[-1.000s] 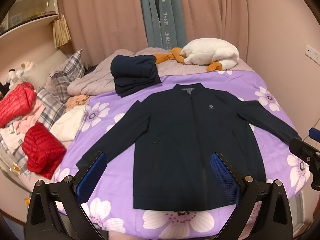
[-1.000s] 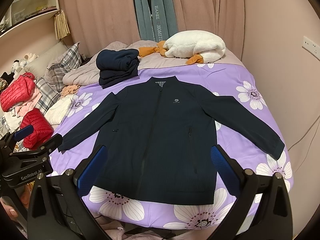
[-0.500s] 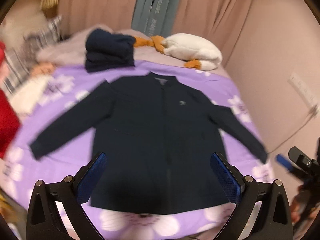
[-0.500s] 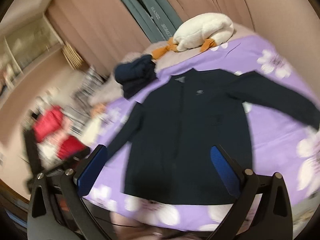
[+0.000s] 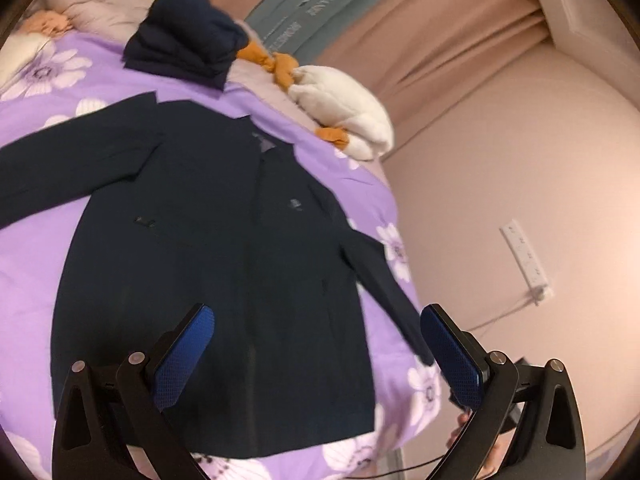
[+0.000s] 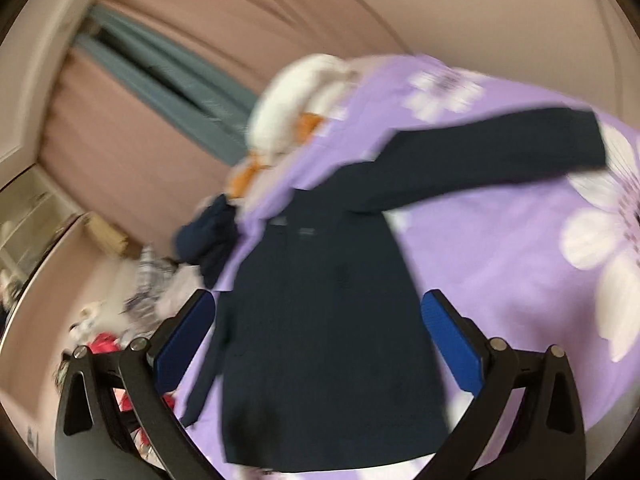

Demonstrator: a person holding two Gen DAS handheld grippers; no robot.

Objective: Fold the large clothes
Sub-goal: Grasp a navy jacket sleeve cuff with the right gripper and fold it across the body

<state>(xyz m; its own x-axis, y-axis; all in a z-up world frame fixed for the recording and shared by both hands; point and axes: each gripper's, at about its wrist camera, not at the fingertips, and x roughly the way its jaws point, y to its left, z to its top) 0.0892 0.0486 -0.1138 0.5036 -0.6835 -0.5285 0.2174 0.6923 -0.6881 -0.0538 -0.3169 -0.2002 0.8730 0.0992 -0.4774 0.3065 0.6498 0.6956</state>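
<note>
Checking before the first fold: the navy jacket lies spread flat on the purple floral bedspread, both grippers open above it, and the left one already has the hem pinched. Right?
Not quite. The left gripper pinches nothing: the left wrist view shows its jaws wide apart above the navy jacket. The jacket does lie spread on the purple floral bedspread, and the right gripper is open too.

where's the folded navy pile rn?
Left wrist view, upper left: folded navy pile at the bed's head, beyond the jacket collar, left of the white pillow.

Jacket (image 5: 224, 264) sleeve cut off left
</note>
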